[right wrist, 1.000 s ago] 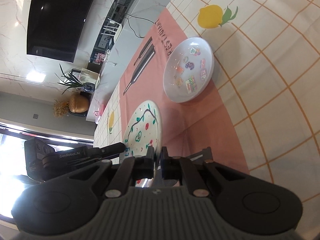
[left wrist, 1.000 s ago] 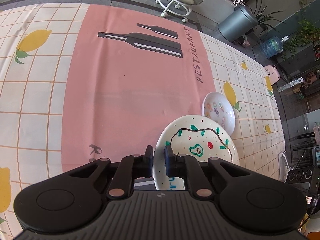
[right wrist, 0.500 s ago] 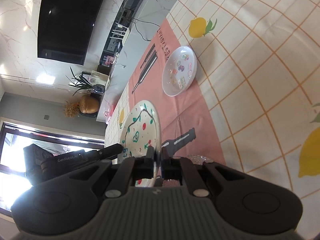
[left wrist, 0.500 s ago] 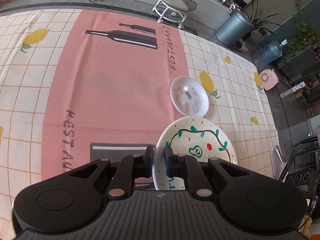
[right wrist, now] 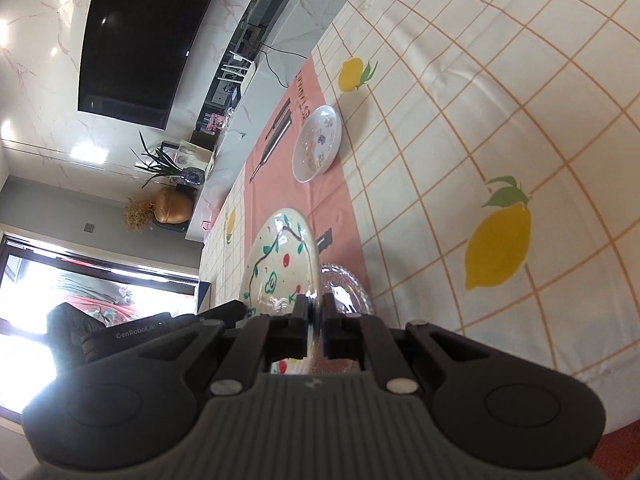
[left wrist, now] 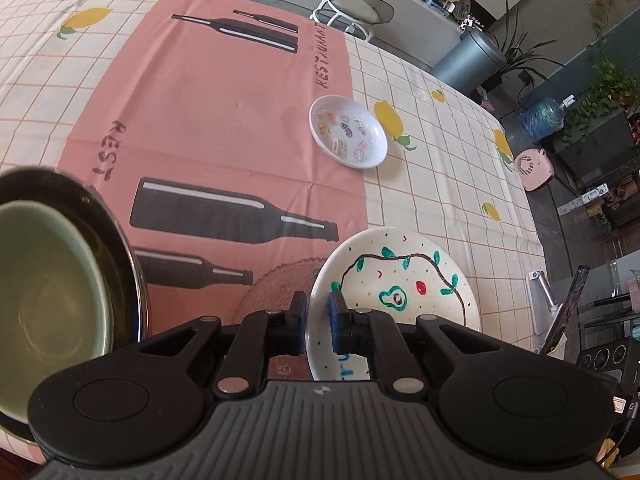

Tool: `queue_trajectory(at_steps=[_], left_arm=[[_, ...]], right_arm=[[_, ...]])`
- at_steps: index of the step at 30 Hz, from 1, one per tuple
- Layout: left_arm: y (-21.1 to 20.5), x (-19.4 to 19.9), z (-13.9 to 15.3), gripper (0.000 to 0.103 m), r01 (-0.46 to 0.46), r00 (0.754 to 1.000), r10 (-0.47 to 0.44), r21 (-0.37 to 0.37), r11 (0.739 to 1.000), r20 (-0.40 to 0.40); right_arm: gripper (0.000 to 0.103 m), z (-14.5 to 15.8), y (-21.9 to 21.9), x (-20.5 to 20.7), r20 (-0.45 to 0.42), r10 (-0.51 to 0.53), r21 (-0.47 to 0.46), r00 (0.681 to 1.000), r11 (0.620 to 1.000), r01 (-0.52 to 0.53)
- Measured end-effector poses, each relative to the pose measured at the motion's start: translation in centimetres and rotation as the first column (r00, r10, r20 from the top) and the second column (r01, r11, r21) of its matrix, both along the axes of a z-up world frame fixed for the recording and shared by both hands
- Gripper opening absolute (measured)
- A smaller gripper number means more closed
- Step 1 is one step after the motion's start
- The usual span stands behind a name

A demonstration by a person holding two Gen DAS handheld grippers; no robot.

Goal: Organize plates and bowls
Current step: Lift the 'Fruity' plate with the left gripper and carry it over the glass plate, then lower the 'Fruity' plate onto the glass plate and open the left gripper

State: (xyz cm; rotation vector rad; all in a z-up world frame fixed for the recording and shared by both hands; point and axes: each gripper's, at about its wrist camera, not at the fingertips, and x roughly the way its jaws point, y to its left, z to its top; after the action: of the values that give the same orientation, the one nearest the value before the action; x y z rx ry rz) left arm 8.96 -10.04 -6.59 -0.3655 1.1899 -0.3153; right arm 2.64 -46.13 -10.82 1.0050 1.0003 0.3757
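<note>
Spread across the whole scene: a pink-and-lemon tablecloth (left wrist: 224, 120). Held above it, the painted plate (left wrist: 400, 280), with a clear glass plate (left wrist: 276, 284) lying underneath. Clamped onto the painted rim from opposite sides (jaws nearly together): left gripper (left wrist: 318, 322) and right gripper (right wrist: 314, 322). Farther off, resting on the cloth, a small sticker bowl (left wrist: 348, 137).

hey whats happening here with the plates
A person is holding one painted plate with two handheld grippers at once. The left gripper and the right gripper are each clamped on its rim, carrying it above the lemon-print tablecloth. A clear glass plate lies on the cloth just beneath. A small white dish sits apart farther along the table, and a green bowl nested in a metal bowl is at the left.
</note>
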Motion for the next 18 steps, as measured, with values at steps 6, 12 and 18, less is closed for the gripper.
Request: queue_trajectory(at_steps=[6, 12, 18], left_arm=[[0.7, -1.6, -1.3, 0.012, -0.06, 0.998, 0.06, 0.011, 0.998, -0.006], [1.4, -2.7, -1.9, 0.012, -0.104, 0.995, 0.104, 0.022, 0.994, 0.0], [1.4, -3.3, -2.2, 0.012, -0.117, 0.993, 0.116, 0.037, 0.992, 0.008]], right_arm=[[0.004, -0.9, 0.9, 0.2, -0.011, 0.037, -0.035, 0.999, 0.999, -0.038], [0.005, -1.3, 1.8, 0.6, -0.016, 0.065, -0.073, 0.998, 0.995, -0.066], [0.006, -1.7, 2.3, 1.0, -0.028, 0.086, -0.09, 0.996, 0.992, -0.088]])
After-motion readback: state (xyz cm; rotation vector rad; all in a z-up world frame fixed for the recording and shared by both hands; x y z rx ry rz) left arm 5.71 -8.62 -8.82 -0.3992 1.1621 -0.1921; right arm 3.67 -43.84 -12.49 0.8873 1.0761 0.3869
